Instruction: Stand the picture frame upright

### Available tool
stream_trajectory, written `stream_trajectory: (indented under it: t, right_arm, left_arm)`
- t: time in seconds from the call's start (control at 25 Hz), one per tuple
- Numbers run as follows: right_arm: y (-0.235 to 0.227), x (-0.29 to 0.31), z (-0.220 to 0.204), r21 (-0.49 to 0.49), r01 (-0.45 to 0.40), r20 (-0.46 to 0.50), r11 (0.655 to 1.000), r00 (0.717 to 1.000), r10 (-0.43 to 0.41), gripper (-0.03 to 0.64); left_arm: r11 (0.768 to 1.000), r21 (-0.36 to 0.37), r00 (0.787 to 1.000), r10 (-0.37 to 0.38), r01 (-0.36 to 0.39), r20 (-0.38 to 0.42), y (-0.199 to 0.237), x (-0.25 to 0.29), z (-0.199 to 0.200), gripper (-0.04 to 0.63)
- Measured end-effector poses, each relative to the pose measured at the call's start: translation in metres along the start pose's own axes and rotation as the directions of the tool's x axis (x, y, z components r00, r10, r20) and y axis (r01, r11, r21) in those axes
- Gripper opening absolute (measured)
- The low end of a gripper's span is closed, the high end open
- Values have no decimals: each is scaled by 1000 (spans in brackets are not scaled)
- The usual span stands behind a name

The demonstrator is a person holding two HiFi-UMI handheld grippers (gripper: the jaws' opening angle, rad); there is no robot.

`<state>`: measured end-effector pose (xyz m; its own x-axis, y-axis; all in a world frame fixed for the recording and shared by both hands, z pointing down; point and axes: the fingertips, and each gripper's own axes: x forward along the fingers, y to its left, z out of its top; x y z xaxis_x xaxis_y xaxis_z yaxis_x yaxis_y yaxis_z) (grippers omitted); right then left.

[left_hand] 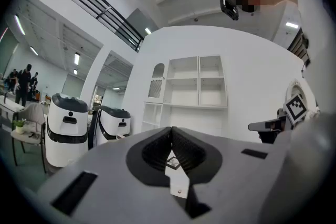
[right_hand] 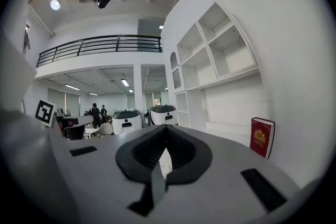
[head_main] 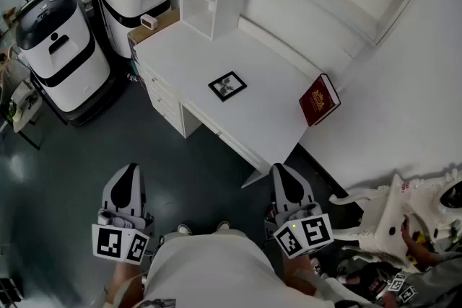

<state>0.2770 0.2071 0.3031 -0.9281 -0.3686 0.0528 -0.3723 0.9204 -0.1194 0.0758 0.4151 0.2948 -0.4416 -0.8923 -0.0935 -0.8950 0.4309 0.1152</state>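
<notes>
picture frame [head_main: 227,86] lies flat on desk [head_main: 267,119], corners diamond-wise.

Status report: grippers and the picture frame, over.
Both shut, empty: left gripper, right gripper, short of the desk. The picture frame lies flat, untouched. A red book stands right of it, clear.

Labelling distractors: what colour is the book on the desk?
Book: dark red, gold emblem; best in right gripper view.
</notes>
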Motion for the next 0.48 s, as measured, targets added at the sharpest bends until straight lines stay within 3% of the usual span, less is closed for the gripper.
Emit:
stream_trajectory:
  t: [0.36, 0.48]
  right_arm:
    - [6, 2, -2, 6, -15, 4, 1000, 1000, 15, 9]
    - [11, 2, 0, 29, -56, 15, 998, 998, 55, 9]
  left_arm:
    - [999, -32, 999, -25, 26, 22, -4, -3, 3, 18]
    - [997, -64, 999, -47, 48, 11, -7, -4, 1, 20]
